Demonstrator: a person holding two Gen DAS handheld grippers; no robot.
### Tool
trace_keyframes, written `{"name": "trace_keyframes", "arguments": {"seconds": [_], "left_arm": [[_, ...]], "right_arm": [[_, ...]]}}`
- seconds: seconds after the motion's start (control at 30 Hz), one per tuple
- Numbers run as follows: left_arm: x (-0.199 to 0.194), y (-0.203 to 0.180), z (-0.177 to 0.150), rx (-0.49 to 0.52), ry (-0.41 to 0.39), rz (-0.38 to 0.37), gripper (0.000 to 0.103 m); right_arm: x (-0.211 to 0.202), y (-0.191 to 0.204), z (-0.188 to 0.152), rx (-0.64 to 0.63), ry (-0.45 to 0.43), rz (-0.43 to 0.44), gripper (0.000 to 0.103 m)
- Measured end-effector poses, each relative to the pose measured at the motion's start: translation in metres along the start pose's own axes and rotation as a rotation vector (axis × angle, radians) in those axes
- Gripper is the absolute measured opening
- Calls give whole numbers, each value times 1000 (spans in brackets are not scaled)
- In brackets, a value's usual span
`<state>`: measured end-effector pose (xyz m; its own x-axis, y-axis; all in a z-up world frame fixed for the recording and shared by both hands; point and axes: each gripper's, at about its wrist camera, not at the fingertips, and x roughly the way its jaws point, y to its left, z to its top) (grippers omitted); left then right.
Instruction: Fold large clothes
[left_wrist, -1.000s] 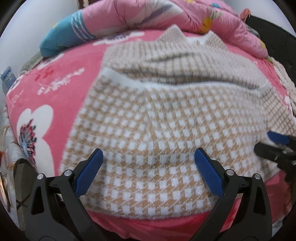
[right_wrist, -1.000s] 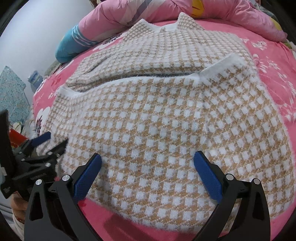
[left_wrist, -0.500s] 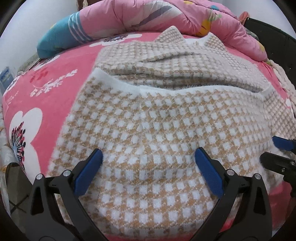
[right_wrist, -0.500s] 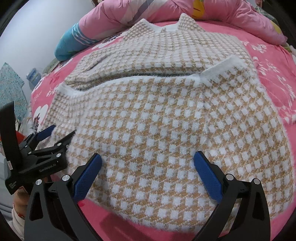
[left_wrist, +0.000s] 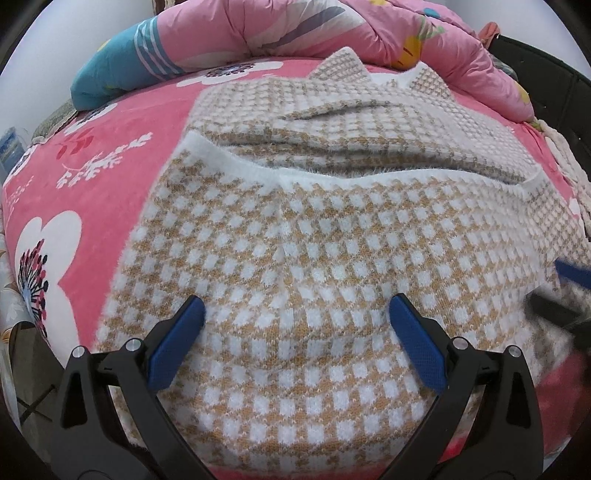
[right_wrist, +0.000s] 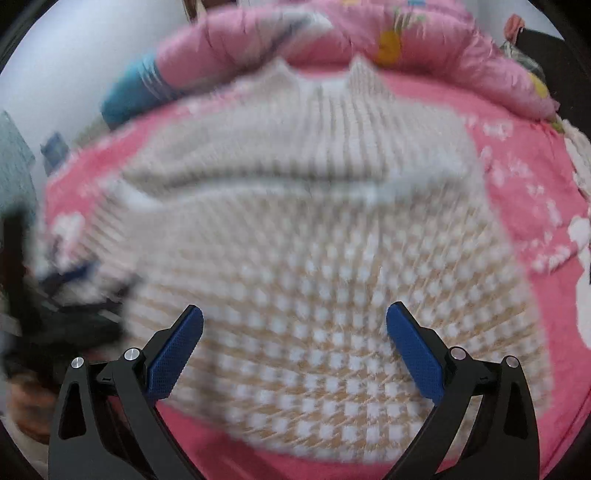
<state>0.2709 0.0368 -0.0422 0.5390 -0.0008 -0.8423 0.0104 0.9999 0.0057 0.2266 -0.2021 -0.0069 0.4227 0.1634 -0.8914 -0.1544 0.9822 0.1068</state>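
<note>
A tan-and-white checked sweater (left_wrist: 314, 240) lies on a pink bed, its lower half folded up so the white hem (left_wrist: 258, 171) crosses the middle. My left gripper (left_wrist: 295, 314) hangs open just over the near fold, nothing between its blue pads. In the right wrist view the same sweater (right_wrist: 314, 258) is blurred by motion; my right gripper (right_wrist: 294, 314) is open above the near part of it. The right gripper shows as a dark blur at the right edge of the left view (left_wrist: 565, 299), and the left gripper at the left edge of the right view (right_wrist: 70, 295).
A pink floral blanket (left_wrist: 74, 206) covers the bed. A rolled pink and blue quilt (left_wrist: 258, 33) lies along the far side behind the sweater's collar. A dark frame (left_wrist: 546, 74) stands at the far right. The bed's near edge drops away just below the grippers.
Both grippers have moved forward and lower over the sweater, so it fills more of each view. The right wrist view has turned blurry from fast motion. Both grippers stayed open.
</note>
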Motion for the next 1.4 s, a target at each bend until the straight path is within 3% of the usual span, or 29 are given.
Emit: {"name": "trace_keyframes", "arguments": {"seconds": [0.53,0.9,0.97,1.17,1.27,1.4], "left_arm": [[4,5,4,7,13,4,97],[1,0,8,54,13,-1,97],[-8,1,10,62,-7,20,97],[-64,13,30,29,-215,-21,97],[-75,20,60,1,-256,-38,96],[-68,26,110,-45,-288,-103,96]], "right_arm": [[2,-11,-5,28,-37,63,98],[-3,-12,5,36,20,90,98],[-11,-17,13,74,17,134,98],[-70,-22,52,21,-174,213,97],[-83,-29,83,-3,-234,230,97],[-76,-42,135,4,-242,263,88]]}}
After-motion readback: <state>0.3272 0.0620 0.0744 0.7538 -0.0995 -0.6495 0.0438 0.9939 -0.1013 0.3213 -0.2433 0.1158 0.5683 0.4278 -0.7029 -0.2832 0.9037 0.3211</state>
